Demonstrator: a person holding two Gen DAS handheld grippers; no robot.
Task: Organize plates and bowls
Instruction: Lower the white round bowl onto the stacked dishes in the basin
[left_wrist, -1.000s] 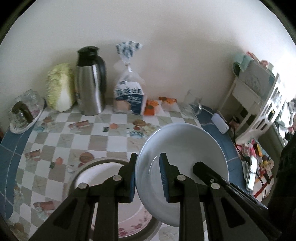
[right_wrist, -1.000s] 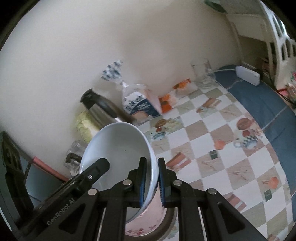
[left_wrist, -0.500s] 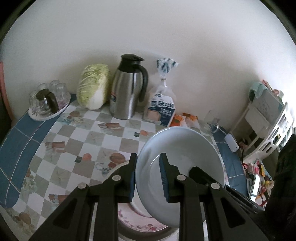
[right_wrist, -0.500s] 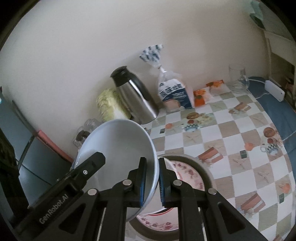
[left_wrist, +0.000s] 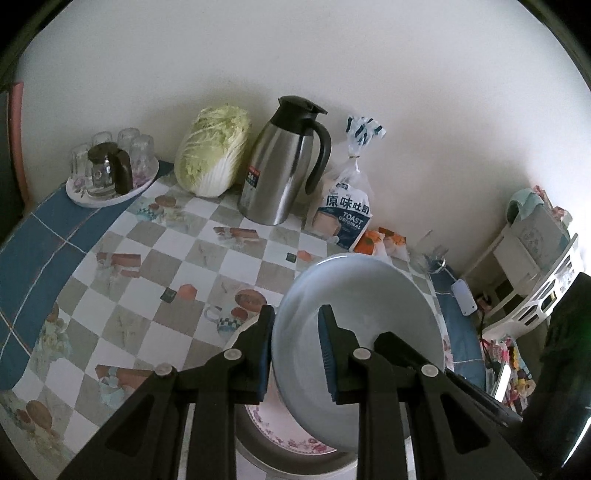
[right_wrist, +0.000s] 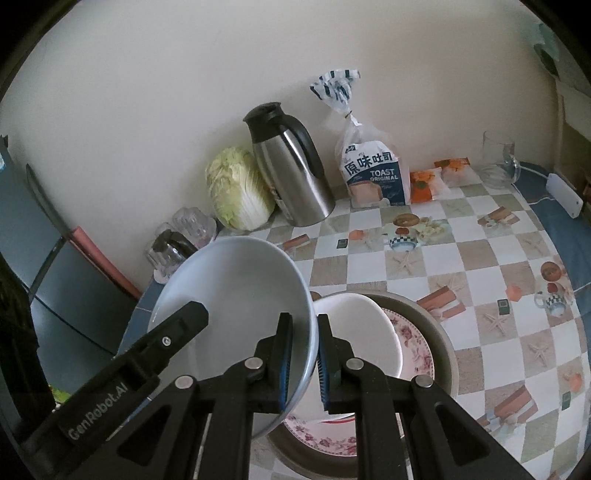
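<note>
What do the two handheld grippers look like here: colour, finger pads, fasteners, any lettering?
Both the left gripper and the right gripper are matte black, with angular linkage arms, silver round pivot pins and ribbed blue pads on the fingers. The left gripper's body reads "GenRobot.AI" in grey lettering. No cables or sleeves show.

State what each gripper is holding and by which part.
Both hold one pale blue bowl by its rim: the right gripper on one side, the left gripper on the opposite side.

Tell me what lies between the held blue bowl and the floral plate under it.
A white bowl already sits on the floral plate, just right of the blue bowl clamped by both grippers; nothing else visible lies between.
</note>
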